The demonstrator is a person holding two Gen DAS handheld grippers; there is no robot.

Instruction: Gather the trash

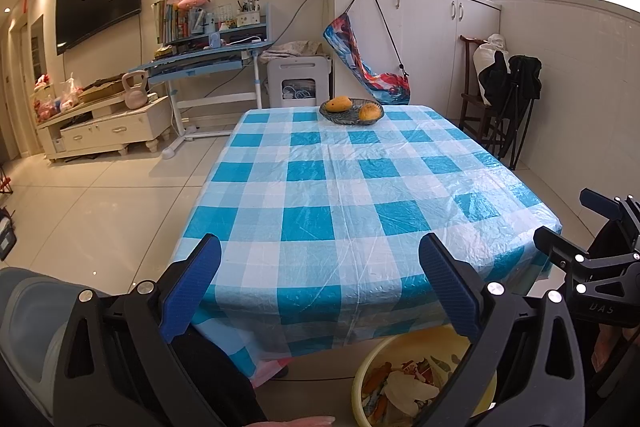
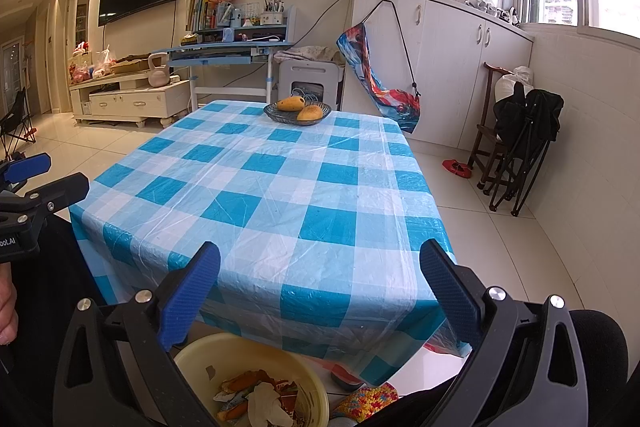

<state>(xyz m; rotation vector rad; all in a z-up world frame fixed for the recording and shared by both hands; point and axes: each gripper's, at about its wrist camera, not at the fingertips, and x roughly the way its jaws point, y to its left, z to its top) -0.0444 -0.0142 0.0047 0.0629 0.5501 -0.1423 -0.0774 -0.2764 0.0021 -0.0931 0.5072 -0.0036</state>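
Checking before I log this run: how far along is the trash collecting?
It looks close to done. The yellow basin below the table's near edge already holds wrappers and crumpled paper. The checkered tablecloth shows no loose trash, only the fruit dish with two mangoes. Nothing is in hand: the left tool and right tool are both open. No trash left in view.

Trash (image 2: 256, 397) in basin (image 2: 192, 355) below table (image 2: 280, 195)
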